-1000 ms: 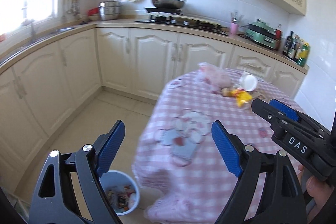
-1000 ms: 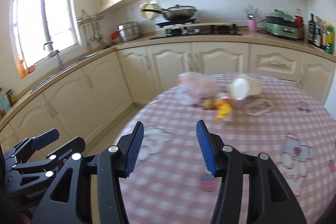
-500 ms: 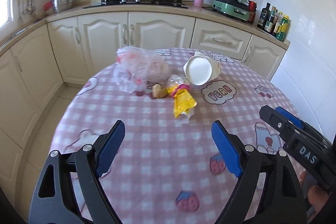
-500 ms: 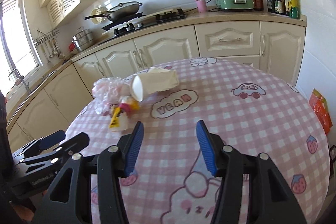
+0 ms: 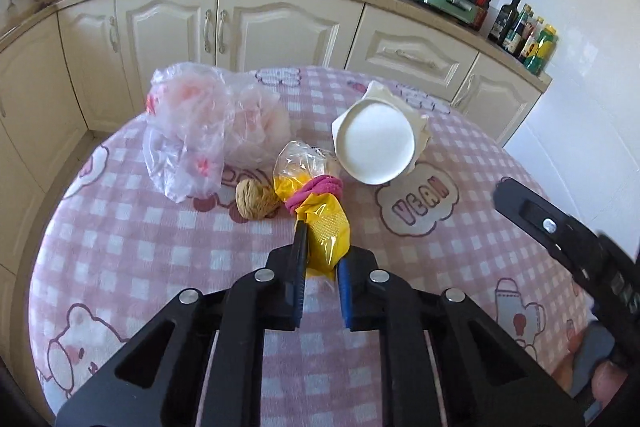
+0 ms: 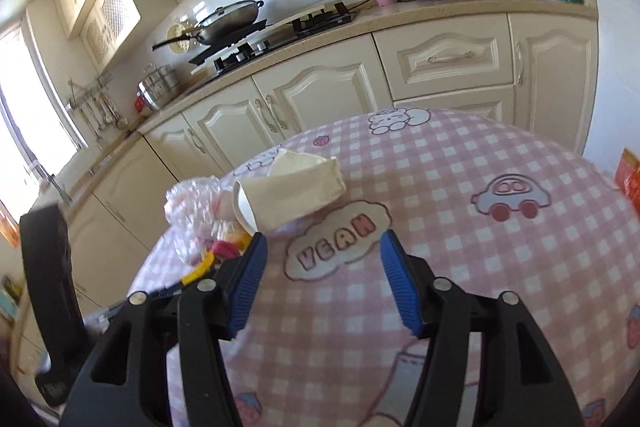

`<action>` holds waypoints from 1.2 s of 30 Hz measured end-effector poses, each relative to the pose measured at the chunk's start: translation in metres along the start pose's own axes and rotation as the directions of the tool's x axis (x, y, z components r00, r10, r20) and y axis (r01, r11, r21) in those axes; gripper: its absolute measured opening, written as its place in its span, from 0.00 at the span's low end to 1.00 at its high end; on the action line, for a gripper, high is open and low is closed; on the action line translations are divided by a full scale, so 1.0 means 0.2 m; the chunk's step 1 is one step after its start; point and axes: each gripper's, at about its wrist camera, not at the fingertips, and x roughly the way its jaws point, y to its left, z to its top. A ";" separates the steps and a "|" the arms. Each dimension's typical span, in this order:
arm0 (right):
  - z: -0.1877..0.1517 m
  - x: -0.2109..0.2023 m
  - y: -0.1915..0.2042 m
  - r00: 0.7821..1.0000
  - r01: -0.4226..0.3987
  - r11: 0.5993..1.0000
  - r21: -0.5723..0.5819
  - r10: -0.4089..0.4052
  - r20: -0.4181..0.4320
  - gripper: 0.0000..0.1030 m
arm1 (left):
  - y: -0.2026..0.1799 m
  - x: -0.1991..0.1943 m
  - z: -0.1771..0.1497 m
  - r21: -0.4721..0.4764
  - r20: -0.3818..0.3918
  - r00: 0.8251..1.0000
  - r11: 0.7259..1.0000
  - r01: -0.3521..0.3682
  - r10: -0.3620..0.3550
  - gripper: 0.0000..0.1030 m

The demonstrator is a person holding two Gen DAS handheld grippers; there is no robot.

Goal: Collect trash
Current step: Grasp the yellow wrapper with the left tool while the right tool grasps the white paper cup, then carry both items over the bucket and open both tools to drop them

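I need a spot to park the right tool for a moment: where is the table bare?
Bare cloth lies around the VEAN print and past the car print toward the right edge. It is crowded left of that: paper cup, plastic bag, walnut and the yellow wrapper held by the left hand-held gripper.

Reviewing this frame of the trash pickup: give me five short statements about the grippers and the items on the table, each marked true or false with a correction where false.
1. The left gripper is shut on the yellow wrapper. True.
2. The right gripper holds the paper cup. False: it is open and empty, short of the cup.
3. The paper cup stands upright. False: it lies on its side.
4. A walnut lies beside the yellow wrapper. True.
5. The clear plastic bag is on the floor. False: it lies on the checked tablecloth.
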 end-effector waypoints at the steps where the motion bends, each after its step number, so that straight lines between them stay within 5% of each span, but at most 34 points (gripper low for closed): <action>1: 0.02 0.02 -0.01 1.000 -0.022 0.999 0.039 0.022 -0.009 0.57 | 0.00 -0.04 0.01 -0.005 0.027 1.000 1.000 0.016 -0.016 0.11; 8: 0.09 0.19 -0.07 0.991 -0.119 0.948 0.294 0.131 -0.020 0.64 | 0.07 -0.24 0.07 -0.042 0.171 0.985 0.999 0.000 0.007 0.11; 13: 0.09 0.34 -0.09 0.992 -0.073 0.917 0.393 0.109 -0.070 0.65 | 0.13 -0.25 0.10 -0.063 0.194 0.980 0.997 -0.042 0.054 0.11; 20: 0.11 0.45 -0.05 0.995 -0.020 0.938 0.346 0.051 -0.081 0.64 | 0.19 -0.24 0.10 -0.079 0.179 0.983 0.996 -0.038 0.051 0.11; 22: 0.12 0.49 -0.02 0.993 -0.023 0.946 0.324 0.058 -0.098 0.41 | 0.20 -0.26 0.09 -0.080 0.180 0.983 0.996 -0.032 0.046 0.11; 23: 0.10 0.51 -0.02 0.988 -0.060 0.939 0.338 0.104 -0.112 0.41 | 0.20 -0.26 0.09 -0.079 0.181 0.982 0.996 -0.031 0.045 0.11; 36: 0.03 0.22 0.25 0.996 -0.081 0.982 0.172 0.086 -0.025 0.38 | 0.31 -0.54 0.02 -0.095 0.227 0.972 0.994 -0.046 0.067 0.11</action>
